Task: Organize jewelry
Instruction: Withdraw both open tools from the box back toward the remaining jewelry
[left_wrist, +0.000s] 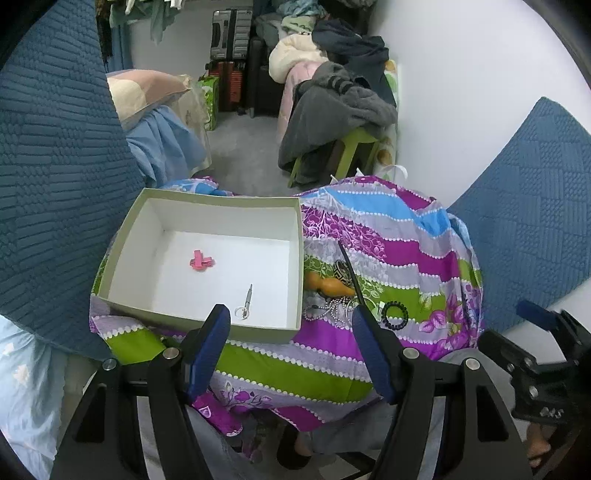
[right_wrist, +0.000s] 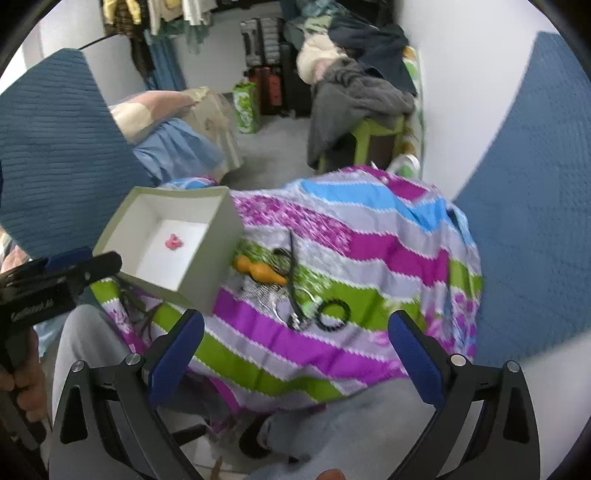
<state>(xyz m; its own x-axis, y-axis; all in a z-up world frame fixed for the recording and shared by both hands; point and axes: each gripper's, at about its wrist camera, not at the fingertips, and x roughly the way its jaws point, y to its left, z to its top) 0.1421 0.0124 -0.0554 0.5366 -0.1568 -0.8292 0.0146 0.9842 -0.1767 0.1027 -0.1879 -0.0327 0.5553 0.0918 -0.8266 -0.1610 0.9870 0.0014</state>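
An open grey box (left_wrist: 114, 254) with a white inside sits on the striped cloth; it also shows in the right wrist view (right_wrist: 218, 254). Inside lie a pink hair clip (left_wrist: 201, 260) (right_wrist: 173, 242) and a small silver pendant on a ring (left_wrist: 245, 304). Right of the box lie an orange gourd-shaped piece (left_wrist: 330, 285) (right_wrist: 260, 271), a silver bead chain (left_wrist: 332, 310), a black bead bracelet (left_wrist: 394, 315) (right_wrist: 334, 314) and a black cord (left_wrist: 351, 269). My left gripper (left_wrist: 290, 325) is open and empty at the box's near edge. My right gripper (right_wrist: 295, 328) is open and empty, held back above the cloth's near edge.
The striped purple, green and blue cloth (left_wrist: 388, 243) covers a small raised surface. Blue quilted cushions (left_wrist: 55, 166) (right_wrist: 535, 184) flank it. A green stool with piled clothes (left_wrist: 347, 122) and suitcases stand behind. The right gripper's body (left_wrist: 546, 365) shows at the lower right.
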